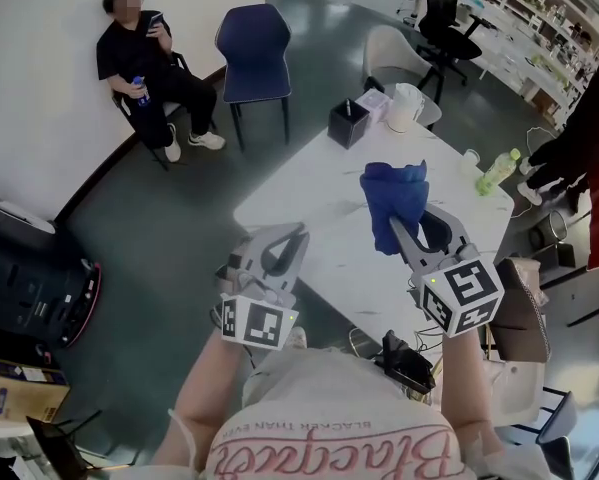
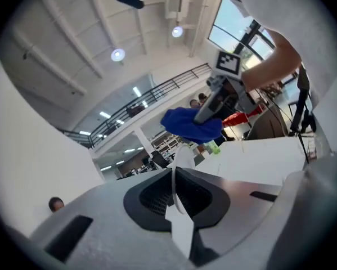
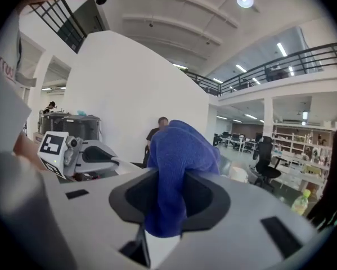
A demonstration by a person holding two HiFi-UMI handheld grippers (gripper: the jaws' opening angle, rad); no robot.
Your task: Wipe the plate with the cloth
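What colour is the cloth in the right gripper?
Blue cloth, clearest in the right gripper view.

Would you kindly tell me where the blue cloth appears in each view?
Head view: cloth right of centre, held by the right gripper.
Left gripper view: centre, above the jaws.
Right gripper view: centre, between the jaws.
Shared landmark: green bottle, in all three.

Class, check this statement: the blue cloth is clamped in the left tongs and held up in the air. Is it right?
No. The blue cloth is clamped in the right tongs, not the left tongs, which pinch a thin white plate. The right gripper view shows it bunched between those jaws. It is indeed held up in the air.
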